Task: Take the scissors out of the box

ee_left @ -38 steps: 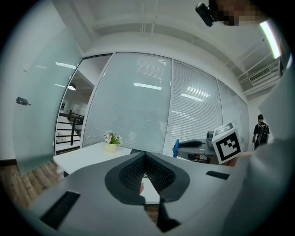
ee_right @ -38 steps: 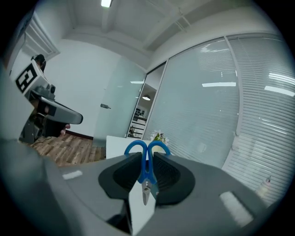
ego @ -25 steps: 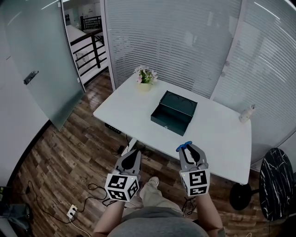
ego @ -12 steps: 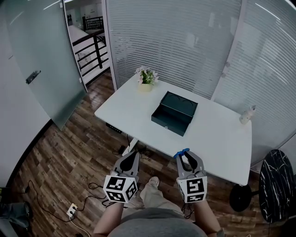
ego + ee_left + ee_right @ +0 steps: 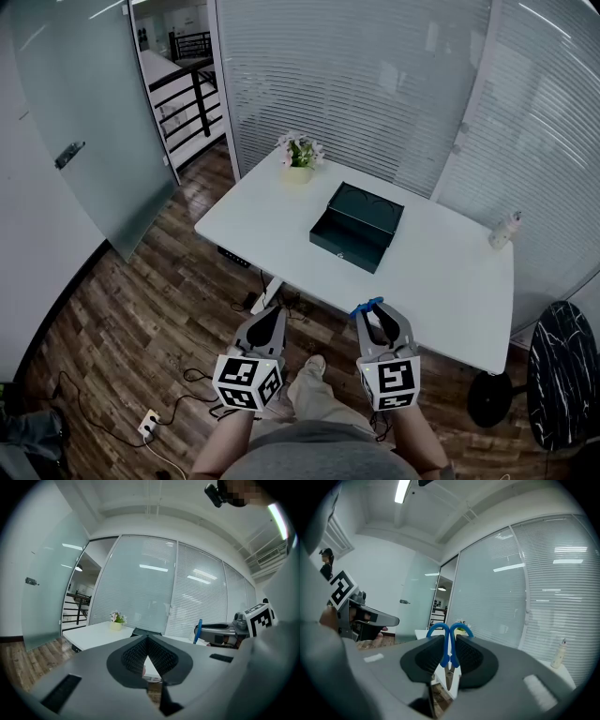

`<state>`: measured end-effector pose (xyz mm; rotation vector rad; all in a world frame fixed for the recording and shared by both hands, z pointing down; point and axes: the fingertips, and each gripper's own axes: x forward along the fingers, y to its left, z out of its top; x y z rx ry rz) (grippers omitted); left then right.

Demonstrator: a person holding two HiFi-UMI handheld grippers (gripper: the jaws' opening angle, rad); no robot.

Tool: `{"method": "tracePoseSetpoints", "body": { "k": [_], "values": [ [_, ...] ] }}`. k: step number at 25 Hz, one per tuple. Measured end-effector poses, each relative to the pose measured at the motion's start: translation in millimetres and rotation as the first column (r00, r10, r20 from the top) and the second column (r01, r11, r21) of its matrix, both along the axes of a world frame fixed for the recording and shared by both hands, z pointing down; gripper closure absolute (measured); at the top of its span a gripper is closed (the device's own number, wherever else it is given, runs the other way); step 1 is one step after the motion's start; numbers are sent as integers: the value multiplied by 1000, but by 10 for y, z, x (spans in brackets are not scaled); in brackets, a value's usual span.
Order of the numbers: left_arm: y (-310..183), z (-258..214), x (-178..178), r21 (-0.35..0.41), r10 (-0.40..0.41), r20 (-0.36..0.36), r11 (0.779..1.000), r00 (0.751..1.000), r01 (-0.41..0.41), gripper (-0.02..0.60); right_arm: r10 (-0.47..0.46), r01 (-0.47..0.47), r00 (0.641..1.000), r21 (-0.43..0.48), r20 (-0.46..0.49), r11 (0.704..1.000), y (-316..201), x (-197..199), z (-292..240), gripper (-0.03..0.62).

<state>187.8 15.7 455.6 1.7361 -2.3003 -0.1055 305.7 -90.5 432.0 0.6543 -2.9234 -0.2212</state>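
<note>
Blue-handled scissors [image 5: 449, 645] stand clamped between the pads of my right gripper [image 5: 450, 652], handles up and blades pointing down; in the head view their blue handles [image 5: 367, 306] stick out past the gripper's [image 5: 373, 311] tips. The dark green box [image 5: 356, 228] lies open on the white table [image 5: 441, 277], well beyond both grippers. My left gripper [image 5: 272, 317] hangs in front of the body, left of the right one; its jaws [image 5: 147, 641] meet at the tips with nothing between them. The left gripper view shows the right gripper [image 5: 220, 632] with the scissors [image 5: 198, 631].
A small flower pot [image 5: 300, 153] stands at the table's far left corner and a small bottle [image 5: 503, 230] at its far right edge. Both grippers are over the wood floor [image 5: 141, 328], short of the table's near edge. A black stool [image 5: 562, 370] stands at the right.
The head view has drifted slightly. Both grippers stay in front of the body, the right one still shut on the scissors.
</note>
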Motion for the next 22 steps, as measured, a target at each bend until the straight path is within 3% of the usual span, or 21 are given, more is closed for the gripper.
{"method": "tracePoseSetpoints", "body": {
  "k": [22],
  "values": [
    [17,10,-73,0,2,-6,1000,1000,-2,575,4,-4,1000,11,15,1000,29,-69,-26,503]
  ]
}}
